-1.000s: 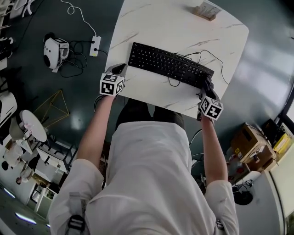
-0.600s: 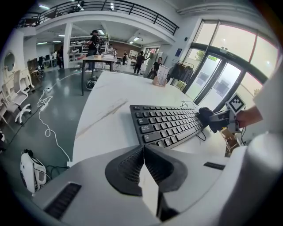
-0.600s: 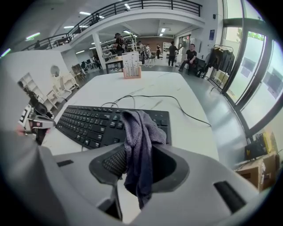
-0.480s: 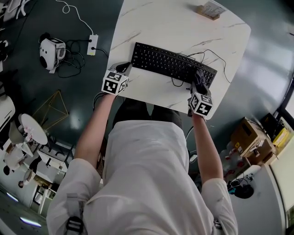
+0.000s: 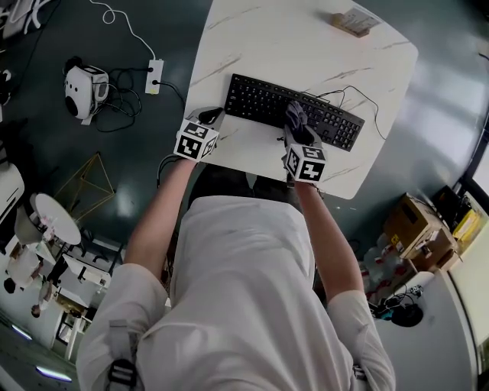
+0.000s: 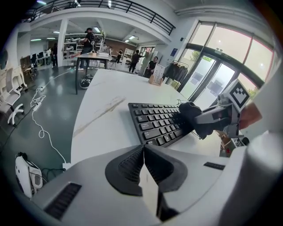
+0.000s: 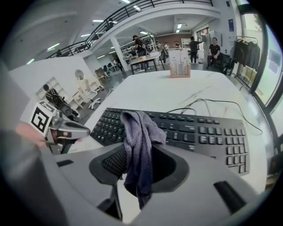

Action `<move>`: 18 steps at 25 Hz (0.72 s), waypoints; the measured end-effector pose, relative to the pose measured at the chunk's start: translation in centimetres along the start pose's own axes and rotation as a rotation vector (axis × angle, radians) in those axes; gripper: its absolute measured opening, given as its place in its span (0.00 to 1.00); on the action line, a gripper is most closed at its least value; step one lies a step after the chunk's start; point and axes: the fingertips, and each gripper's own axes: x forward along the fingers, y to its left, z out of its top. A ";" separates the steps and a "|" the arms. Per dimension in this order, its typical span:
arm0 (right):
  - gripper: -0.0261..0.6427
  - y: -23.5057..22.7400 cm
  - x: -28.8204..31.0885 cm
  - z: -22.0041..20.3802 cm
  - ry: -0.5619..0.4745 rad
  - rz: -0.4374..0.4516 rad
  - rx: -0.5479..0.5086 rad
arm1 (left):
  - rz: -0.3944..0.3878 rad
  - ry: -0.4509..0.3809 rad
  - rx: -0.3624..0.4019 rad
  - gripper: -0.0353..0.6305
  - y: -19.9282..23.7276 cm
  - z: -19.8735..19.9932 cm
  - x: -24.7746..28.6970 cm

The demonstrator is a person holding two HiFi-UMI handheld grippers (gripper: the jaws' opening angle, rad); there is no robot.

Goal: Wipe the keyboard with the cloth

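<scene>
A black keyboard [image 5: 263,101] lies slantwise on the white marble table [image 5: 306,46]. My right gripper [image 5: 296,116] is shut on a grey-purple cloth [image 7: 138,137], and the cloth rests on the keys near the keyboard's middle [image 7: 199,132]. In the left gripper view the cloth [image 6: 189,110] shows as a dark bundle on the keys [image 6: 154,126]. My left gripper [image 5: 208,116] is shut with nothing in it, at the table's near left edge, just off the keyboard's left end. Its jaws meet in a closed seam [image 6: 143,152].
A thin black cable [image 5: 348,92] loops behind the keyboard. A small wooden holder [image 5: 351,21] stands at the table's far edge. On the floor to the left lie a power strip [image 5: 154,75] and a small white robot toy [image 5: 82,85]. Cardboard boxes [image 5: 420,237] sit to the right.
My right gripper has slid the cloth leftwards along the keyboard, from its right end to near the middle. The left gripper has stayed at the left end.
</scene>
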 end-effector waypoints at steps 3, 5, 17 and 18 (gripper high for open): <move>0.28 4.1 1.5 0.3 0.010 0.066 -0.047 | -0.009 0.004 0.001 0.08 0.3 0.0 -0.1; 0.28 6.2 2.4 0.6 0.002 0.095 -0.060 | -0.017 0.000 -0.004 0.08 0.4 0.2 -0.1; 0.28 13.3 5.4 2.1 -0.009 0.235 -0.144 | -0.072 -0.025 -0.005 0.08 1.3 1.0 -0.4; 0.28 14.1 5.6 2.2 -0.005 0.263 -0.146 | -0.077 -0.025 -0.005 0.08 1.4 1.0 -0.6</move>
